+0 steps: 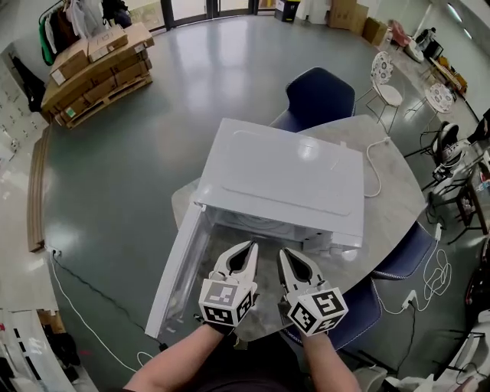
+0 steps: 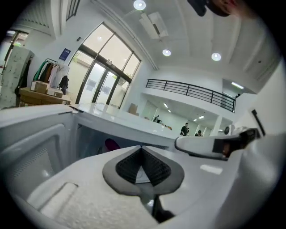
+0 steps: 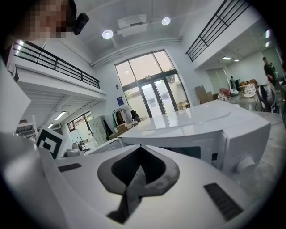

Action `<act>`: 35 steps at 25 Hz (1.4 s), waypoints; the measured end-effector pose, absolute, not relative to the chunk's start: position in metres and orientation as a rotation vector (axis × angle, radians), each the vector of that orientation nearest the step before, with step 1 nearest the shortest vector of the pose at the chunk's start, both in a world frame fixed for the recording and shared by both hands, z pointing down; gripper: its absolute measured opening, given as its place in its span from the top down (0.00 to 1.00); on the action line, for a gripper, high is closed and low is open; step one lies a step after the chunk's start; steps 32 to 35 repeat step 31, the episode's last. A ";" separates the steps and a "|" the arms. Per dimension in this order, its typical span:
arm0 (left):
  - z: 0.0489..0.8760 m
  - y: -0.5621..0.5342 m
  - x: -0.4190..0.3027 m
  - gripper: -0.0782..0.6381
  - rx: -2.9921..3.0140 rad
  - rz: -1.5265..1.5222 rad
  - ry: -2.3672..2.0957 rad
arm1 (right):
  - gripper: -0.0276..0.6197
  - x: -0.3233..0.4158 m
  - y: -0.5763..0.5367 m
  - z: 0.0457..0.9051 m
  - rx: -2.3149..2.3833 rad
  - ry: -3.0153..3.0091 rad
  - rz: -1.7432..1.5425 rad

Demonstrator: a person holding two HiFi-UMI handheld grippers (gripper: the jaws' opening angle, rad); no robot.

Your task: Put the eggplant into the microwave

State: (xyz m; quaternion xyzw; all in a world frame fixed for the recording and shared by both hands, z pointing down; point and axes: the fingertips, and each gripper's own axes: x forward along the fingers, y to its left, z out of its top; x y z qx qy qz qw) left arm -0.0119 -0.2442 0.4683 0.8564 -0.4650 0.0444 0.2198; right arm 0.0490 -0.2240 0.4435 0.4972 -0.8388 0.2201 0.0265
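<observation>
Left hand-held gripper (image 1: 249,245): clenched shut, empty, just in front of the open cavity.
Right hand-held gripper (image 1: 282,253): clenched as well, held nothing.
Eggplant (image 2: 111,144): lay inside the microwave (image 1: 291,180); only a purple end showed.
Door (image 1: 178,272): hung wide open, at left.
Risk: shut tips might have slipped off the door when pushing it; a hard shove could have shifted the microwave on the worktop (image 1: 398,207).

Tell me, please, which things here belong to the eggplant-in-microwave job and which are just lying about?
Job:
microwave
its open door
eggplant, inside the microwave
left tool, shut
right tool, shut

Lying about:
chair
boxes
clothes
</observation>
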 end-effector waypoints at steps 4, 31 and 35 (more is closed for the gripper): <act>0.429 -0.218 -0.013 0.88 2.416 0.091 -1.247 | 0.95 0.043 -0.219 0.416 1.529 -2.612 0.617; 0.339 -0.160 -0.043 0.88 2.513 -0.004 -1.306 | 0.96 0.004 -0.173 0.340 1.467 -2.692 0.391; 0.339 -0.160 -0.043 0.88 2.513 -0.004 -1.306 | 0.96 0.004 -0.173 0.340 1.467 -2.692 0.391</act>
